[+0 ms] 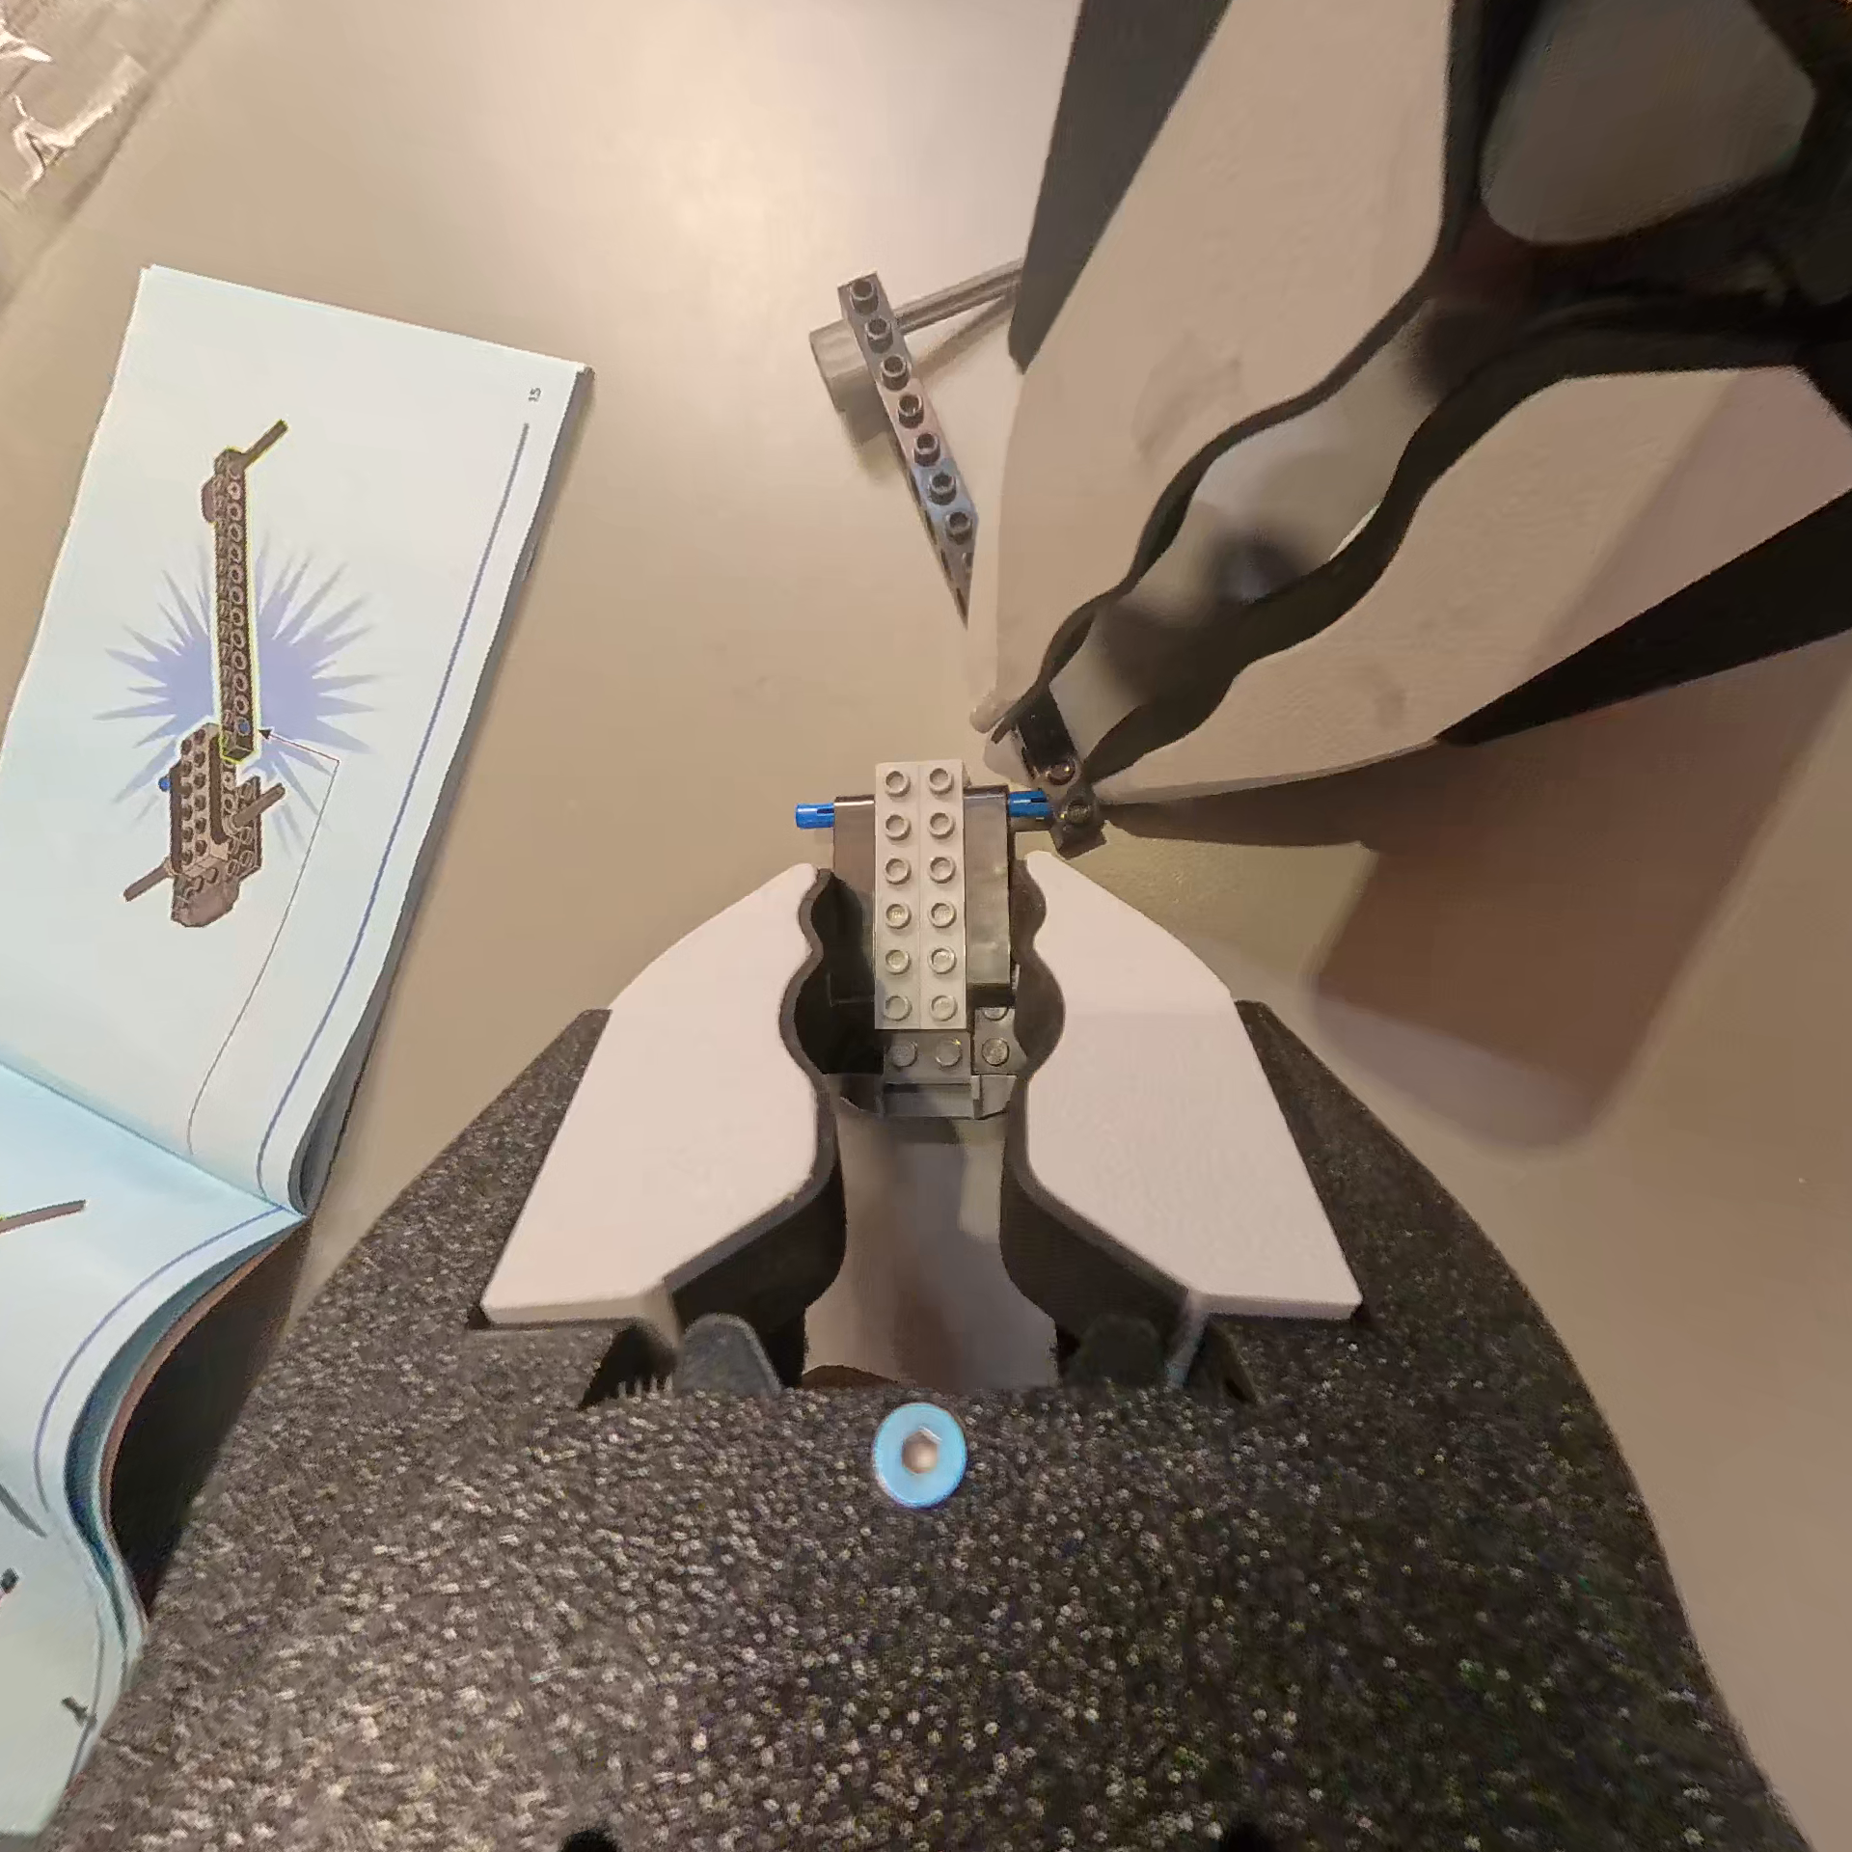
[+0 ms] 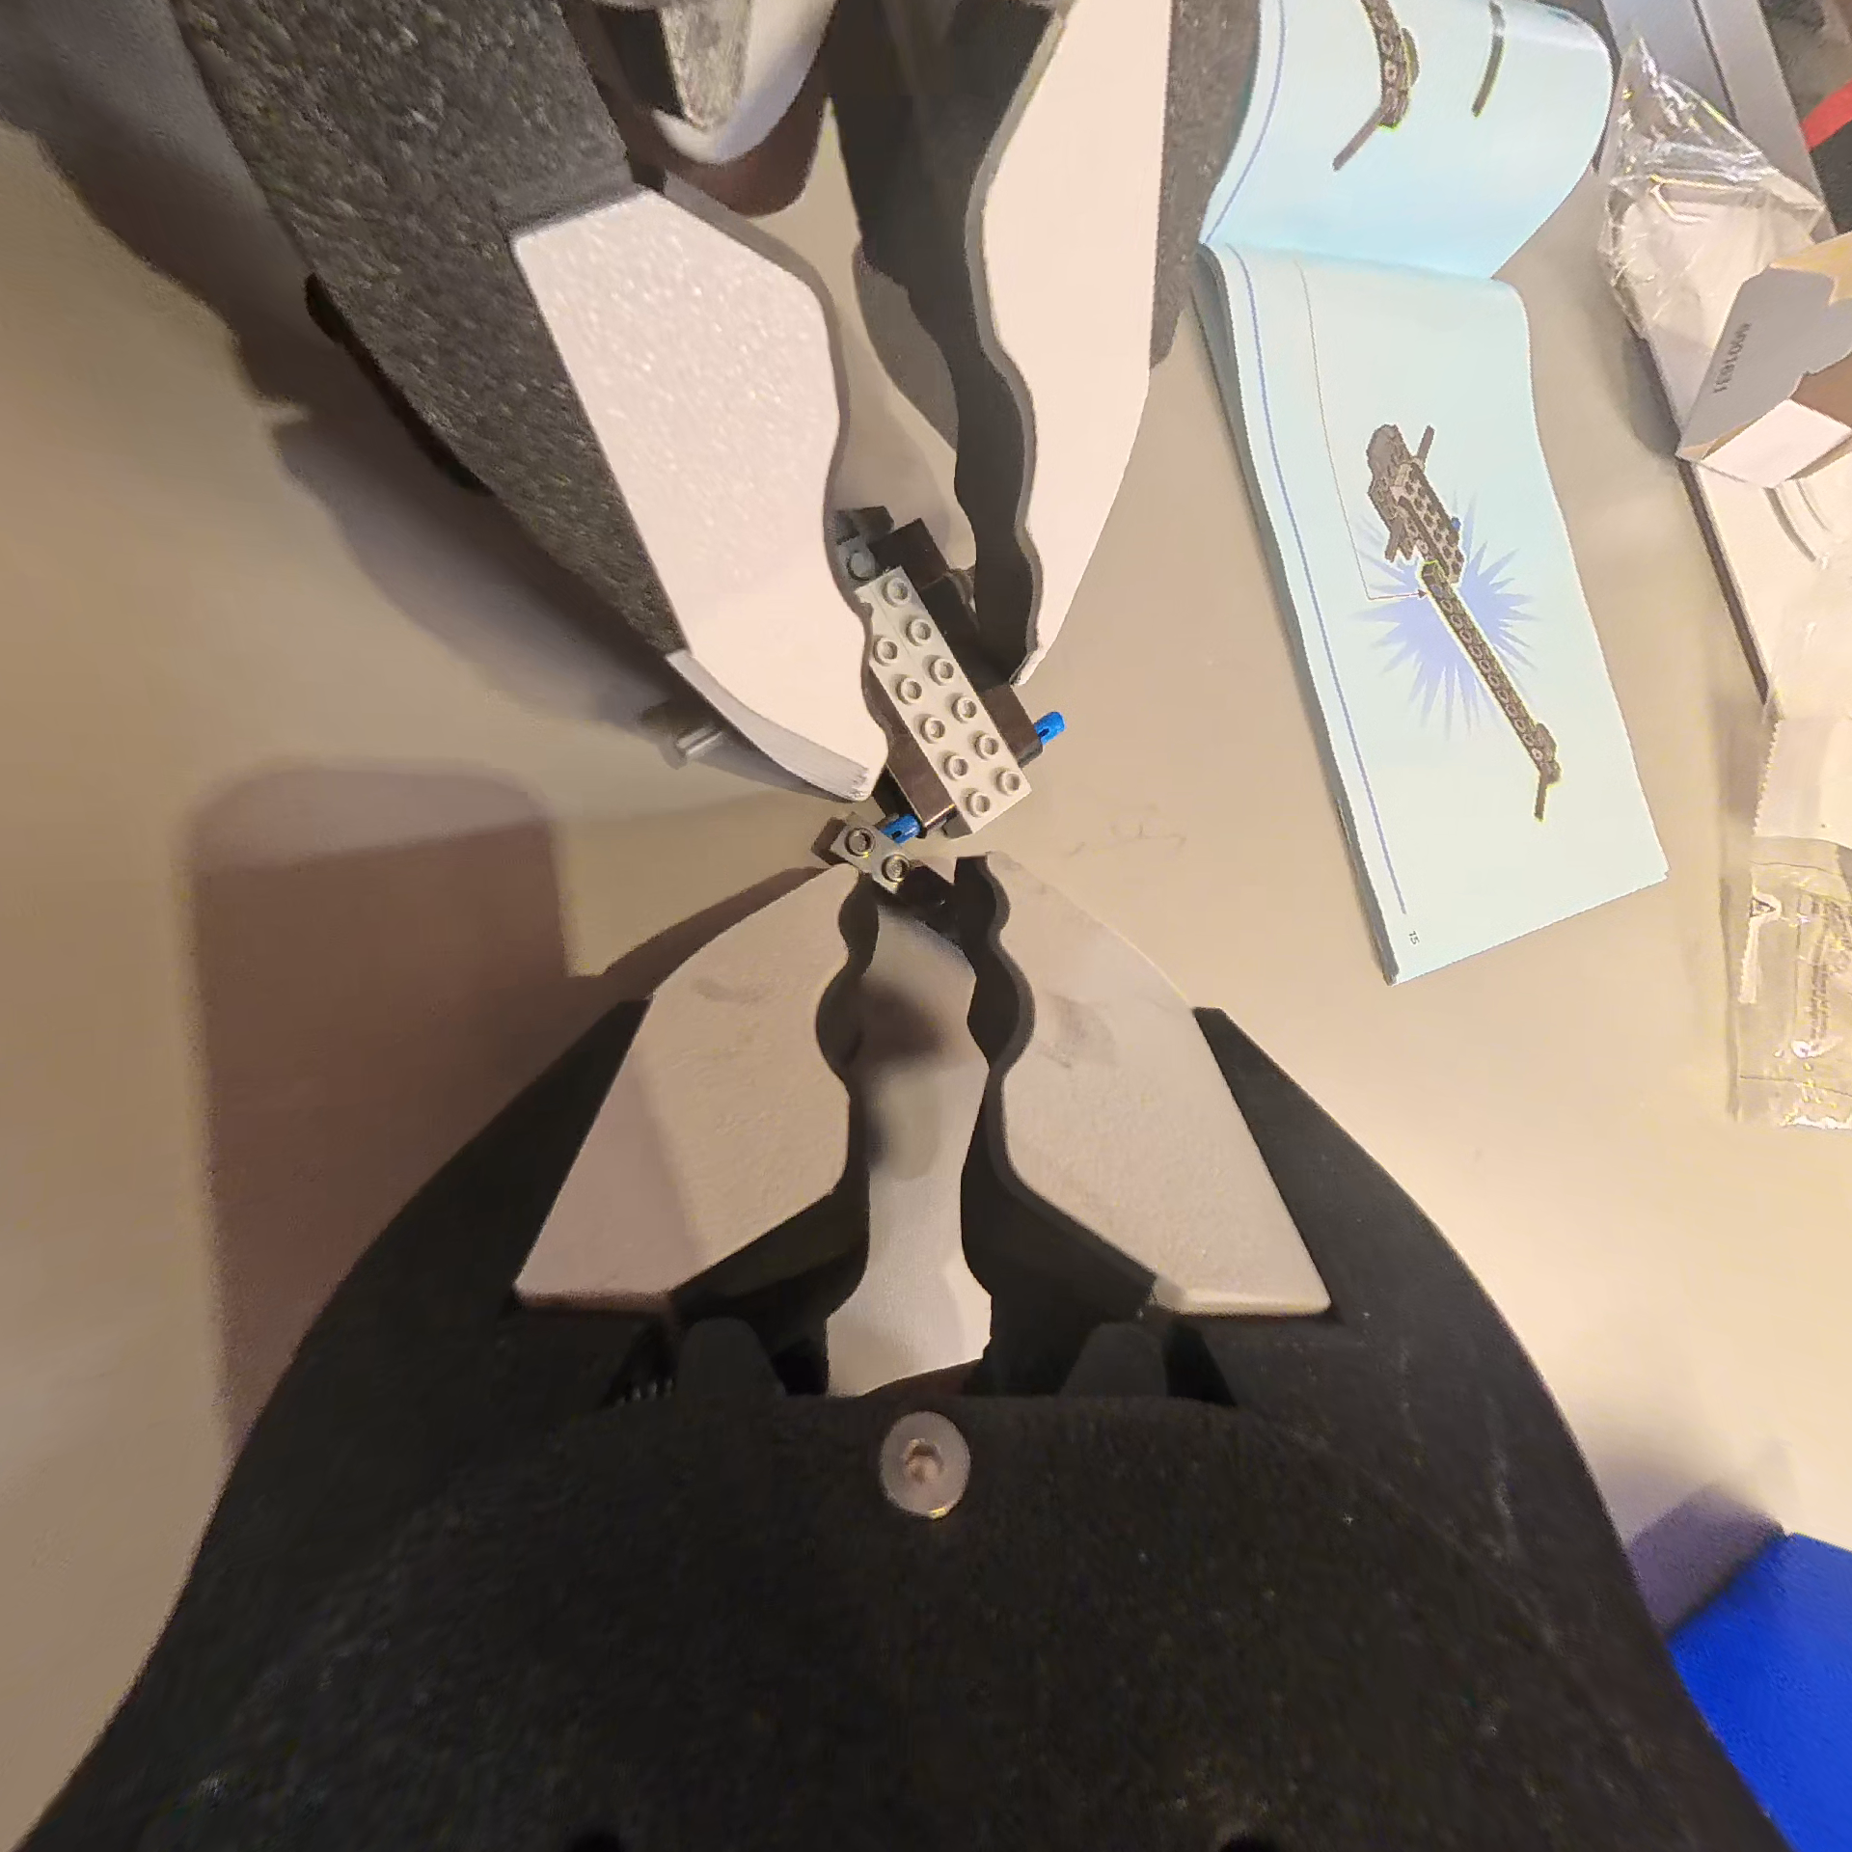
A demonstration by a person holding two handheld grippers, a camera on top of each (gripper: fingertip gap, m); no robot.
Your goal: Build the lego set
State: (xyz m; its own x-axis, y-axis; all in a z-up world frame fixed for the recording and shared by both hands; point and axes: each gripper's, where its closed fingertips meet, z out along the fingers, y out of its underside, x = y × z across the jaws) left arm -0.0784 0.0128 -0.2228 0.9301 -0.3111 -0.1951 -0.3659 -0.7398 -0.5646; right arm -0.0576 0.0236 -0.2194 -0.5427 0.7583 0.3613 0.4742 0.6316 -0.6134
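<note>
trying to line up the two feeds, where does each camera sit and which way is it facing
Left wrist view: sits on the left gripper, looking along its fingers and down at the table; it clamps a brick assembly.
Right wrist view: sits on the right gripper, facing the left one; it pinches a small dark brick.
Shared: both grippers, the assembly's blue pin, the open instruction booklet.

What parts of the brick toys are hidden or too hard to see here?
- Left wrist view: the long dark beam has its far end covered by the right gripper.
- Both views: the brick assembly has its underside hidden by the left gripper.
- Right wrist view: the small dark piece has its rear tucked between the fingers.
</note>
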